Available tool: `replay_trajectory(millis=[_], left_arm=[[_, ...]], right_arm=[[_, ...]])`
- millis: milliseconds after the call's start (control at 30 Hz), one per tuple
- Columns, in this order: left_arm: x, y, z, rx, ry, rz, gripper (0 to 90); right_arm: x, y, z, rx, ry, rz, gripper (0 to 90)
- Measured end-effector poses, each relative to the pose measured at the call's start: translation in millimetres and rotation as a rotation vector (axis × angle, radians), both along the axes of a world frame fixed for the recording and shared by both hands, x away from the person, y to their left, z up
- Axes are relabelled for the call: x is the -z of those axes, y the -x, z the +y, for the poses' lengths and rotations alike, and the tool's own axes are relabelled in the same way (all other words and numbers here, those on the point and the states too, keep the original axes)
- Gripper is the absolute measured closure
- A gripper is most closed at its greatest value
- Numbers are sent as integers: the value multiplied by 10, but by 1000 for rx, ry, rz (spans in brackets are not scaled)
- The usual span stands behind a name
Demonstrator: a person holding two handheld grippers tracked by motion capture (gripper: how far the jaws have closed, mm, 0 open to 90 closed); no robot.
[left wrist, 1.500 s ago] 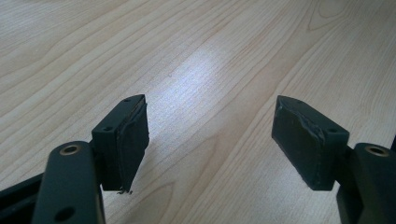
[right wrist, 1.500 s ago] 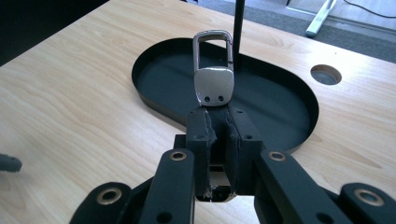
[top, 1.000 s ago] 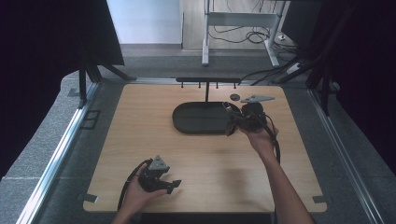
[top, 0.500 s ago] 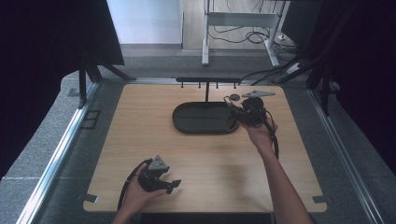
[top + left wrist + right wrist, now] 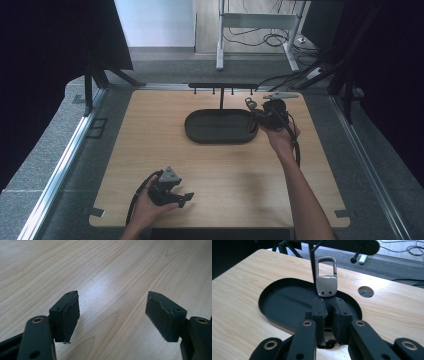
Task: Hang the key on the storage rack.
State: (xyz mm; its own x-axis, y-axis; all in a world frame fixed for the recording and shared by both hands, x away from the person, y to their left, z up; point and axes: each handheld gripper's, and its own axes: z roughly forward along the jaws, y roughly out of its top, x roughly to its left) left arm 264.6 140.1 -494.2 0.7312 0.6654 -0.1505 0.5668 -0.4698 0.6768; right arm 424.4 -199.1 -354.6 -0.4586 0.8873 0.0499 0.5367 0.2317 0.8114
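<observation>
Pale wood grain runs under both of your tools, with dark curtains and a grey floor beyond the table (image 5: 150, 150). Your right gripper (image 5: 329, 305) has its jaws pressed together on the dark strap of a metal key clip (image 5: 326, 277), which stands upright just past the fingertips with its silver plate directly above them and its open loop highest. In the high view that right gripper (image 5: 256, 111) sits at the right end of the black oval tray (image 5: 220, 137), and a hook rack (image 5: 225, 86) with small pegs stands just behind it. From the tool's own camera, the rack's post rises right behind the clip and a peg hangs ahead and slightly to the right.

Your left gripper (image 5: 112, 310) rests near the table's front edge with its jaws spread and nothing between them; in the high view it (image 5: 177, 197) lies well apart from the tray.

Mind these risks if you mean to hang the clip: your hold is on the strap alone, so the clip may pivot or slip when its loop meets a peg. Approaching off line could knock the post and shift the rack, or drop the clip into the tray.
</observation>
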Motion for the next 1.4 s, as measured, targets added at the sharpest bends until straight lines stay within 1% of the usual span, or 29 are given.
replay_trajectory(millis=[100,333,733,767,833,867,933,1033,1167,1300,1367,1400], left_arm=[[-1,1,-1,1,1,1,281],[11,-5,1,1,0,6,281],[10,-7,7,0,3,7,281],[12,-9,8,-1,4,7,281],[16,-10,5,0,5,8,281],[18,-9,2,0,4,8,281],[21,-10,-2,3,1,10,281],[25,-11,-4,3,2,11,281],[35,-16,-1,2,4,11,281],[39,-16,-6,3,4,13,281],[40,-19,-2,3,4,14,281],[42,-20,0,1,4,15,281]], right_arm=[[-8,-40,-8,16,13,-2,805],[-12,-133,-54,52,1,-8,805],[51,-246,-47,82,6,-13,805],[57,-255,-42,84,12,-16,805],[80,-279,-10,91,44,-24,805],[90,-288,-1,95,50,-31,805],[104,-310,7,98,42,-30,805],[131,-342,20,106,47,-35,805],[164,-382,12,120,37,-41,804],[237,-441,14,138,27,-37,804],[267,-461,15,144,16,-40,804],[281,-468,18,149,8,-52,804]])
